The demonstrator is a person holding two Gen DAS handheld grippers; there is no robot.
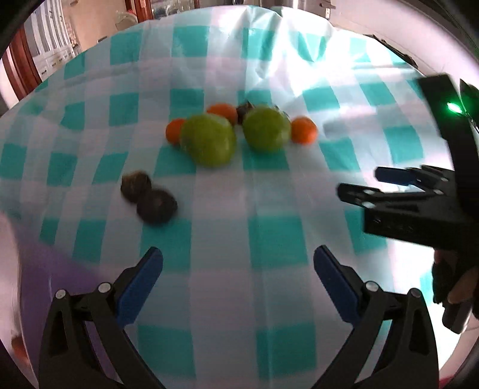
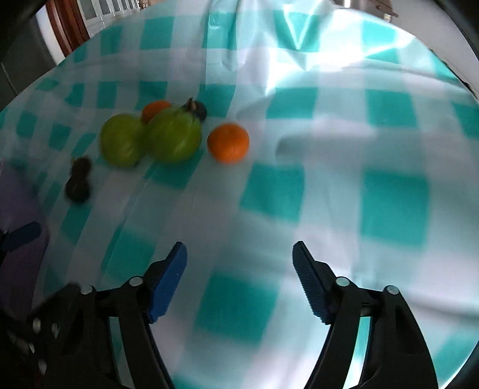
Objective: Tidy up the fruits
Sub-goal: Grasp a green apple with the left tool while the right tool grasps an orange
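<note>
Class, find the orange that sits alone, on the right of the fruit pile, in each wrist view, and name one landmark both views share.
Left wrist: lone orange right of centre, beside the right green fruit.
Right wrist: lone orange upper middle, apart from the pile.
Shared landmark: the two dark fruits lying together, left.

1. Home setting, most likely a dining or kitchen area.
2. Table covered with a teal-and-white checked tablecloth, wrinkled and glossy like plastic sheeting; fills most of both views.
3. Loose fruit sits straight on the cloth, centre of frame: green fruits, small oranges, dark round fruits.
4. Upper left of the left wrist view: white cabinet with panelled glass-style doors and small handles.
5. Beside it, reddish-brown wooden frame, door or cabinet trim; same wood shows upper left in the right wrist view.
6. Beige wall behind; details beyond that too blurred to tell.
</note>
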